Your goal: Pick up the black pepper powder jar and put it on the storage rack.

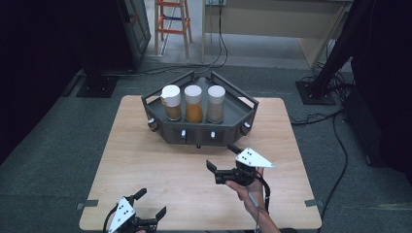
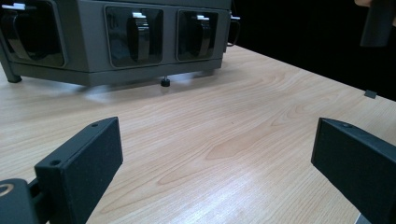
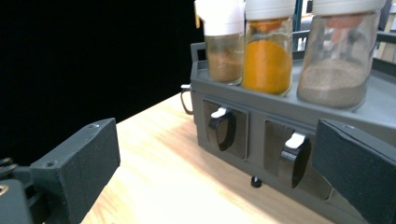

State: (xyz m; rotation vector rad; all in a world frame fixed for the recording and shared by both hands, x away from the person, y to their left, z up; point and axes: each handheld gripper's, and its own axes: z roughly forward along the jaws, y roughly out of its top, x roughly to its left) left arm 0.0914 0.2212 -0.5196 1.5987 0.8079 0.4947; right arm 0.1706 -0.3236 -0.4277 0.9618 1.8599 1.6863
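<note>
A: What's the biggest thing here?

B: The wooden counter (image 1: 145,165), light-grained, on a grey carpeted floor (image 1: 43,160). Next in size is the dark grey spice rack (image 1: 238,124), an angular tray with raised rails, sitting at the middle of the counter's far edge.

A: What's on the rack?

B: Three glass jars with white lids in a row. The brown spice jar (image 1: 171,103) is nearest the far-left corner, the orange spice jar (image 1: 193,103) stands in the middle, and the grey-beige spice jar (image 1: 215,104) is toward the far-right corner. They stand upright, just beside one another. The rack's front face carries recessed black loop handles (image 3: 223,128) with white tabs.

A: And the grippers?

B: The right gripper (image 1: 224,162) is held in a hand (image 1: 250,194) above the counter, near the rack's front and toward the right edge. Its jaws stand wide apart with nothing between them, and its own view looks at the rack's front and the jars from close by. The left gripper (image 1: 151,204) sits at the near edge, toward the near-left corner, well apart from the rack. Its jaws are also spread wide, with bare wood between them.

A: Anything smaller?

B: A small black foot (image 2: 165,83) under the rack's front.
</note>
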